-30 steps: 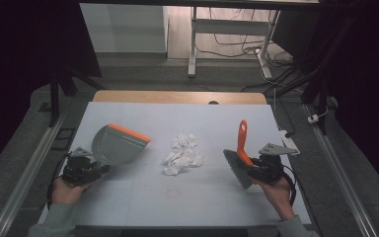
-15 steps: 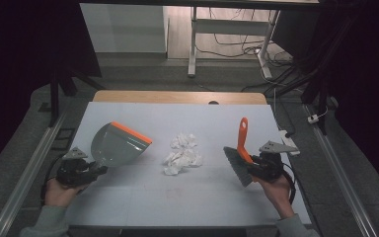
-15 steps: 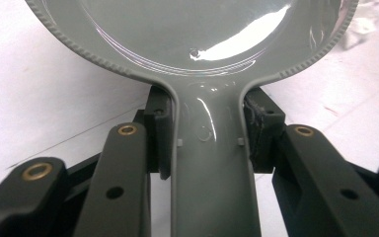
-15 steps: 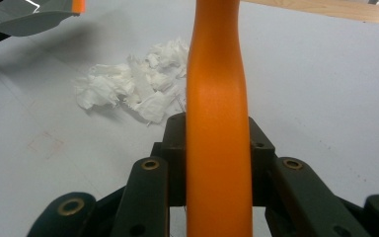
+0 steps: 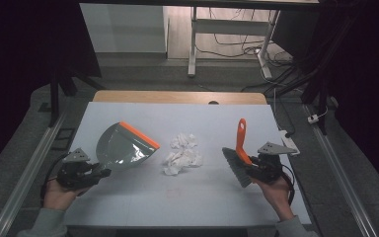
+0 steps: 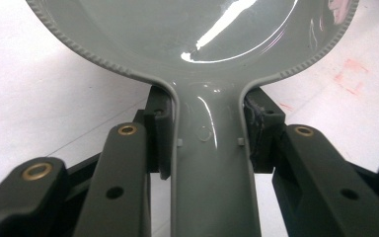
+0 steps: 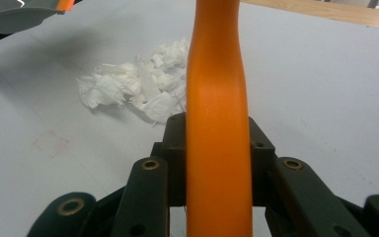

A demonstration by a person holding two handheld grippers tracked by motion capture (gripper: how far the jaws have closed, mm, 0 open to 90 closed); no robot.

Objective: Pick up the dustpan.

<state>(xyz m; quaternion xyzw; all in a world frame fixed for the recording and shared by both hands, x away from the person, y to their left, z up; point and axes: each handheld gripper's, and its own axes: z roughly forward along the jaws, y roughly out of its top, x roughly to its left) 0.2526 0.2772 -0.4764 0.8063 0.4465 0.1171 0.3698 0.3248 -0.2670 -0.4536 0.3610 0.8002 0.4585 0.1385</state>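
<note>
Since 1.0 s ago your left gripper (image 5: 94,174) has drawn back toward you and to the left. The dustpan (image 5: 123,147) clamped in it has come along, so its orange-edged mouth sits further from the crumpled paper (image 5: 182,154). Your left hand (image 5: 59,192) now lies lower in the high view, close to the near table (image 5: 187,118) edge.

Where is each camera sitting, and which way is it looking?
High view: above the person's side, looking forward and down at the table; both hands, left gripper, right gripper.
Left gripper view: on the left gripper, looking along its jaws at the dustpan.
Right gripper view: on the right gripper, along the brush toward the crumpled paper.
High and right gripper views share the paper.
</note>
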